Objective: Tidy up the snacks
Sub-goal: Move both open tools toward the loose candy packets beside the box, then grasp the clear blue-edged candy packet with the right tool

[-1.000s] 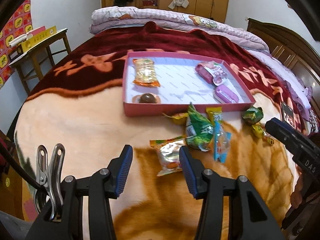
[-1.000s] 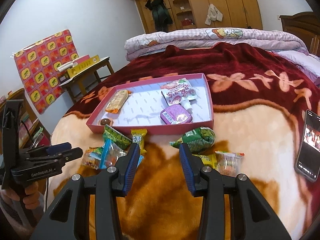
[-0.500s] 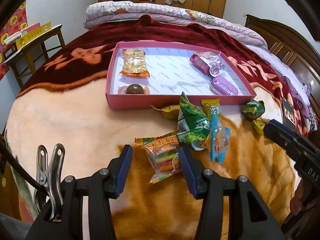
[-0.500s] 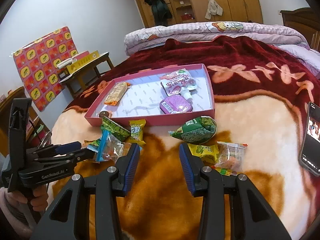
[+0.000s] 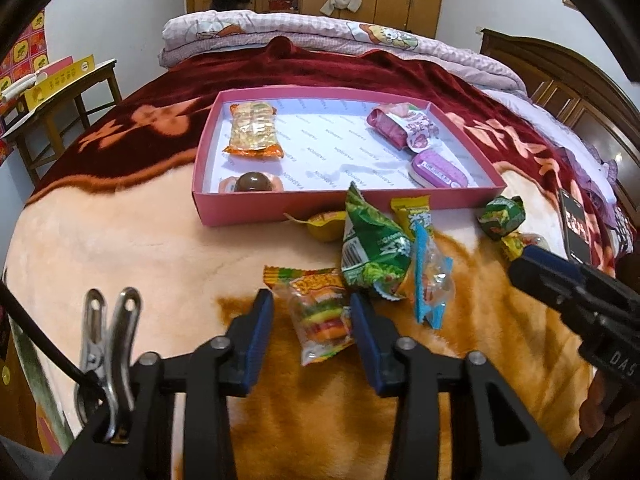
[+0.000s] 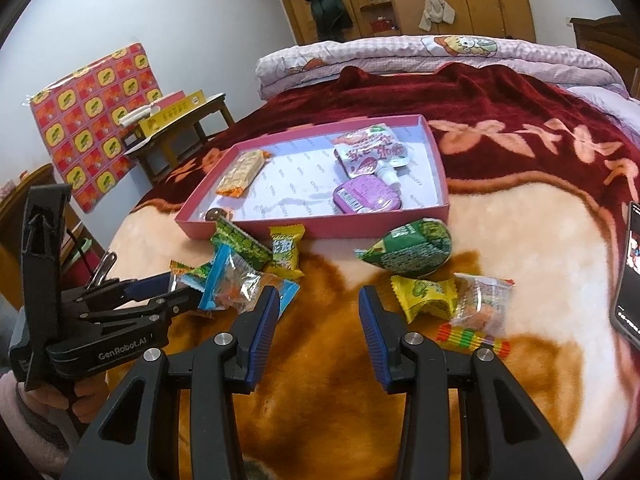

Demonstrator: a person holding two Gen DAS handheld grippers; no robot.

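A burger-gummy packet (image 5: pixel 320 312) lies on the orange blanket between the fingers of my left gripper (image 5: pixel 312 312). Its jaws are closing; the right pad is at the packet's edge and the left pad stands a little clear. A green bag (image 5: pixel 372 256) and a blue-edged clear packet (image 5: pixel 432 280) lie just beyond. The pink tray (image 5: pixel 320 208) holds a wafer packet (image 5: pixel 254 132), a chocolate ball (image 5: pixel 252 182), a pink pouch (image 5: pixel 400 124) and a purple tin (image 5: pixel 438 168). My right gripper (image 6: pixel 318 304) hovers open over bare blanket, nothing between its fingers.
Right of my right gripper lie a second green bag (image 6: pixel 412 248), a yellow packet (image 6: pixel 424 296), a clear packet (image 6: pixel 480 300) and a striped candy (image 6: pixel 472 338). A phone (image 6: pixel 630 272) rests at the far right. A wooden stool (image 6: pixel 180 132) stands beside the bed.
My left gripper came down and forward until the burger-gummy packet lay between its fingers, and the fingers have narrowed around it. The right gripper has barely shifted.
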